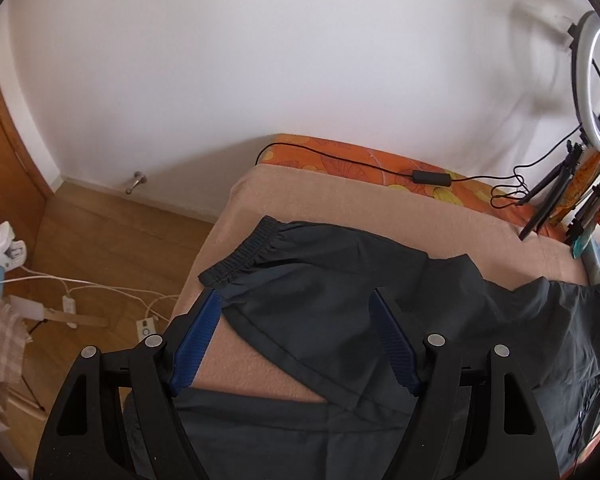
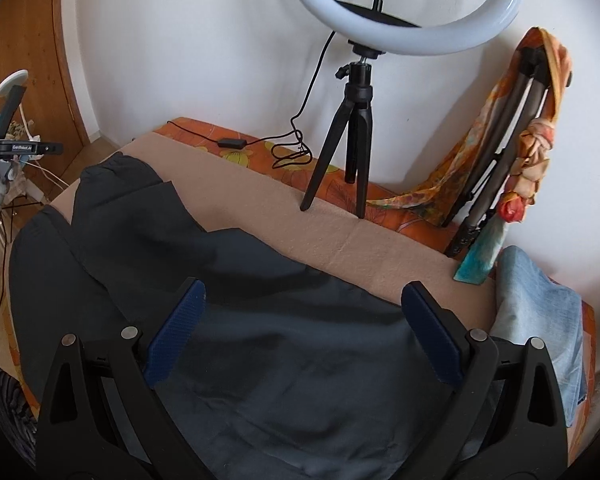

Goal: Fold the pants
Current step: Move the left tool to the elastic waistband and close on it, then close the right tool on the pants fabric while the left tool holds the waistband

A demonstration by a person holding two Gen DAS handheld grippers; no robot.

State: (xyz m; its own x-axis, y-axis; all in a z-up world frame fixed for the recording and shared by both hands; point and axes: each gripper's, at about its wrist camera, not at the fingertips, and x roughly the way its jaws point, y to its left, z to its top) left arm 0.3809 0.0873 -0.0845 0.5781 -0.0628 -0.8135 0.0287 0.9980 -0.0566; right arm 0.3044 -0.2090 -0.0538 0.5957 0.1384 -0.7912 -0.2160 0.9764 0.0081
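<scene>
Dark navy pants (image 1: 340, 280) lie spread on a beige blanket (image 1: 340, 196) on the bed. One leg ends in an elastic cuff (image 1: 244, 252) at the far left edge. My left gripper (image 1: 296, 296) is open and empty, hovering over the legs, with bare blanket showing between its blue pads (image 1: 196, 344). In the right wrist view the pants (image 2: 284, 360) fill the foreground, legs running to the far left (image 2: 116, 184). My right gripper (image 2: 304, 292) is open and empty above the wide part of the pants.
A ring light on a black tripod (image 2: 352, 120) stands at the bed's back edge, with its cable (image 1: 428, 178) on the orange sheet. A second tripod with a scarf (image 2: 516, 140) leans at right. Folded jeans (image 2: 540, 320) lie at right. Wooden floor with chargers (image 1: 80, 300) lies left.
</scene>
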